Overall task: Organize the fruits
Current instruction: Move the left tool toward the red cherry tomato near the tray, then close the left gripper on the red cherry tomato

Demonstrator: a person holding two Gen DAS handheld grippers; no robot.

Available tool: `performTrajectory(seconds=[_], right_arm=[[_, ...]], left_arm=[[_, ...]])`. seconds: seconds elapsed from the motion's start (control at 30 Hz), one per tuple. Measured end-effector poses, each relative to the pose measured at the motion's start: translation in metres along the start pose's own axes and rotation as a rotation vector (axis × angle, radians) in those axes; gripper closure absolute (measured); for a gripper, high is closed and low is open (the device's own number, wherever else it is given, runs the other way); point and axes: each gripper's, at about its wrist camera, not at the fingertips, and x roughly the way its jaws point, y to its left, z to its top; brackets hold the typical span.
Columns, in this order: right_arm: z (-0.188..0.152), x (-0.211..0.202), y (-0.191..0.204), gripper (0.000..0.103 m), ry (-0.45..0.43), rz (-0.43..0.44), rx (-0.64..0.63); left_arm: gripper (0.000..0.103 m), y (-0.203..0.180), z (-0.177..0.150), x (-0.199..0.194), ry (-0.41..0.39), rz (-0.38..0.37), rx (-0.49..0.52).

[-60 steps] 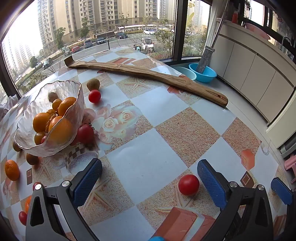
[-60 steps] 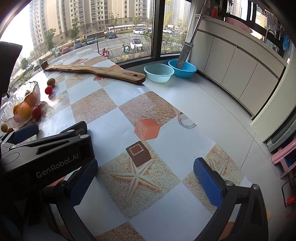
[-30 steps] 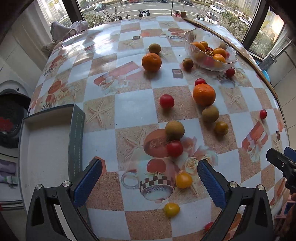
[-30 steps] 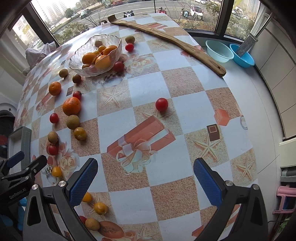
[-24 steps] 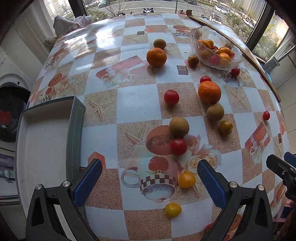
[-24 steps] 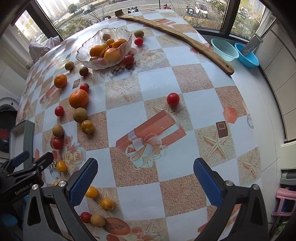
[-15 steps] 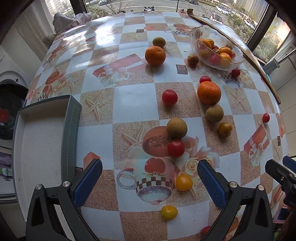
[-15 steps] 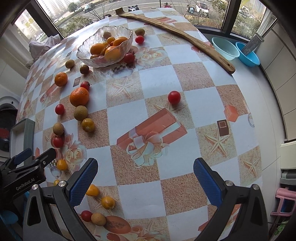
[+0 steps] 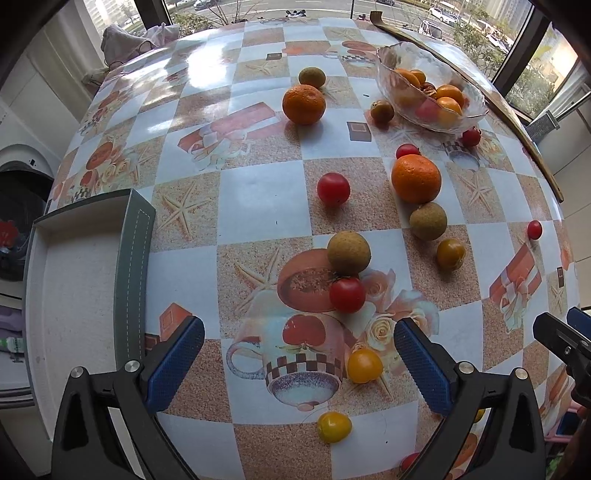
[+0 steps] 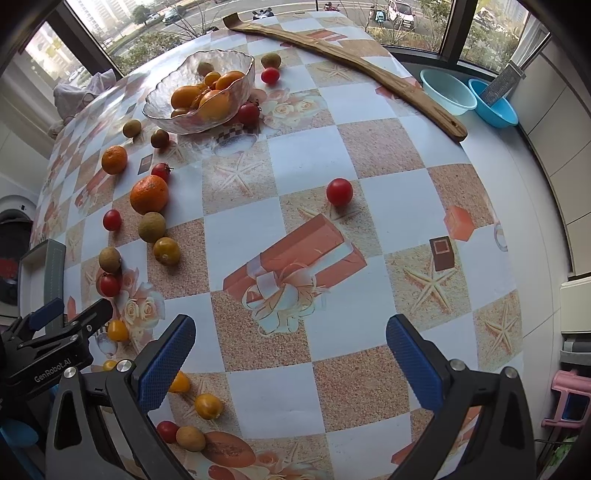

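Loose fruits [image 9: 348, 252] are scattered all over the table [image 10: 314, 155], mostly near the glass bowl [image 10: 199, 94], which already has oranges in it. One red tomato [image 10: 339, 191] sits well apart from the bowl. Left gripper [image 9: 299, 360] and right gripper [image 10: 290, 354] both hover spread wide, holding nothing.

You stand in a home balcony room: a patterned oilcloth table [image 10: 306, 155], white cabinets [image 10: 554, 122], plastic basins [image 10: 448, 92], and a washing machine [image 9: 14, 206] beside street-facing windows [image 10: 480, 26].
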Motion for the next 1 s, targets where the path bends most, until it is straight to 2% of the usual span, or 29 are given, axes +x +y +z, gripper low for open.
performTrajectory(seconds=[0.53,0.83,0.9,1.0], right_arm=[[0.003,0.005,-0.009,0.0,0.009,0.0,0.018],[0.022,0.017,-0.025,0.0,-0.011,-0.025,0.028],[0.029,0.02,-0.027,0.0,-0.02,-0.028,0.033],[0.04,0.025,-0.029,0.003,-0.037,-0.034,0.029]], left_arm=[[0.0,-0.005,0.0,0.007,0.0,0.009,0.007],[0.0,-0.008,0.008,0.016,-0.018,-0.003,0.006],[0.016,-0.009,0.008,0.02,-0.014,-0.006,0.009],[0.016,-0.006,0.011,0.025,-0.007,-0.014,0.001]])
